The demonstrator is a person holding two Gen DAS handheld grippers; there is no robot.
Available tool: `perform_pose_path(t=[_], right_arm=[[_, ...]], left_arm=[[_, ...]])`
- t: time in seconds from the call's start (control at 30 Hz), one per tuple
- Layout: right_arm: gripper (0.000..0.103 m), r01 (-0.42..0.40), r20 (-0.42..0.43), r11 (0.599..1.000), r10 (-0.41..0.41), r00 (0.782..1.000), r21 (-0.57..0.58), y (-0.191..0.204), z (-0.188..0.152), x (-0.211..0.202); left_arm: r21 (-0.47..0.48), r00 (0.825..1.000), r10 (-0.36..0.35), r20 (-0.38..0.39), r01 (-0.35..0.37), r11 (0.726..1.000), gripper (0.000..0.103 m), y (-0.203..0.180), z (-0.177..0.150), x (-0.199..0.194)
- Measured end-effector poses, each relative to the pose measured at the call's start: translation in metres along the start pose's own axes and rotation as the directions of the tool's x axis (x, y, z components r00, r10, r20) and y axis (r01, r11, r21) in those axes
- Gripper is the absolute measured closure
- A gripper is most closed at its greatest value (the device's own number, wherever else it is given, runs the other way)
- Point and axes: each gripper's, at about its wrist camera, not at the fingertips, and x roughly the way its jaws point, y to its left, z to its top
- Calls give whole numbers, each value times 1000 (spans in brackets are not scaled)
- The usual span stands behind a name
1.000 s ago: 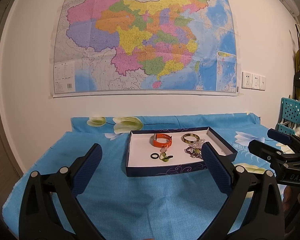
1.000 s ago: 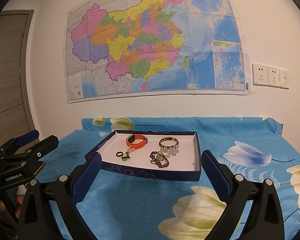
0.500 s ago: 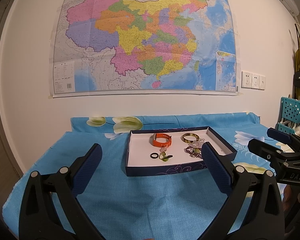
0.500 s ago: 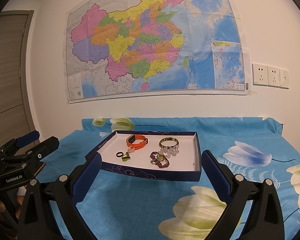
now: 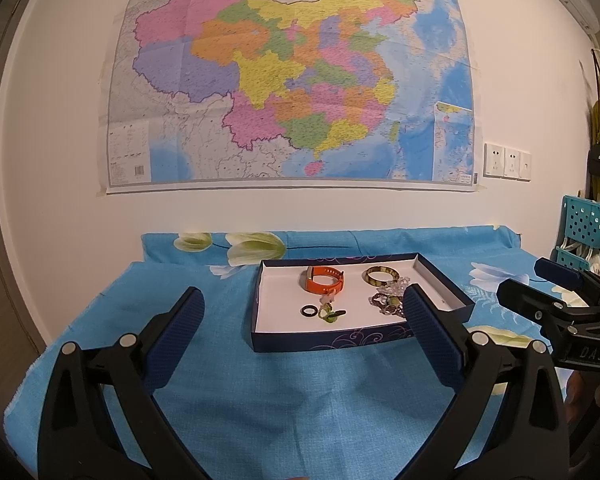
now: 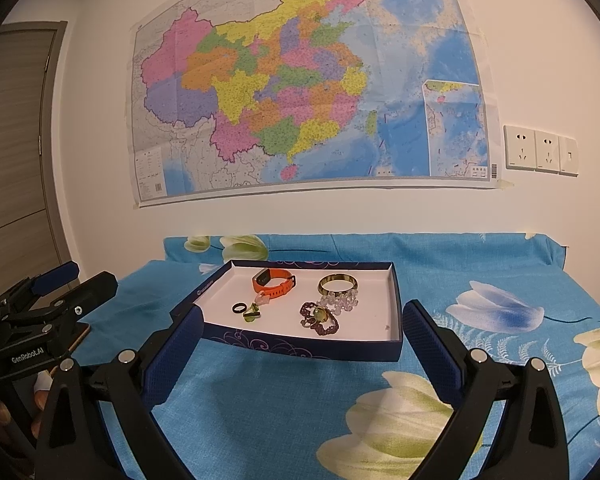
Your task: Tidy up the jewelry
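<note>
Hovering w/ both grippers short of the tray [image 5: 332, 342], nothing held: left gripper [image 5: 302, 314] jaws wide apart, right gripper [image 6: 300, 330] jaws wide apart too, each w/ bare blue pads. All jewelry sits inside the tray on the table w/ blue floral cloth [image 6: 284, 408]: orange band [image 6: 274, 282] at the back, gold bangle [image 6: 337, 283] beside it to the right, clear beads [image 6: 340, 301] touching the bangle's near edge, dark bead bracelet w/ a green stone [image 6: 320, 319] in front of those, black ring [image 6: 238, 308] and green bits [image 6: 252, 314] near-left, small pale piece [image 6: 264, 298] against the band. No loose items seen on the cloth outside the tray. Step in hand, IMO: ambiguous. Scene fits either a pre-sort standoff (items clumped, bracelets partly overlapping, grippers about to go in) or a post-placement retreat (everything collected in the tray, grippers backed off). Can't settle which from this. Any reach-in would need care: pieces are small and flat on a smooth floor, rim blocks a low approach, so top-down entry w/ jaws narrowed beforehand; bead strands are tangled near the bangle, so a pinch there may drag neighbours. Ring is prob the hardest pick, thin and low. Left gripper is nearer the ring/green side, right gripper nearer bangle/beads.
</note>
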Motion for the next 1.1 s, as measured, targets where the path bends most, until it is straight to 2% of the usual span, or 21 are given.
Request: perform_pose_path(t=[1.1], right_arm=[[7,-1,-2,1000,1,1000,0,1,0,1]], left_arm=[[-12,1000,8,3,-8,1000,5,3,1,-1]])
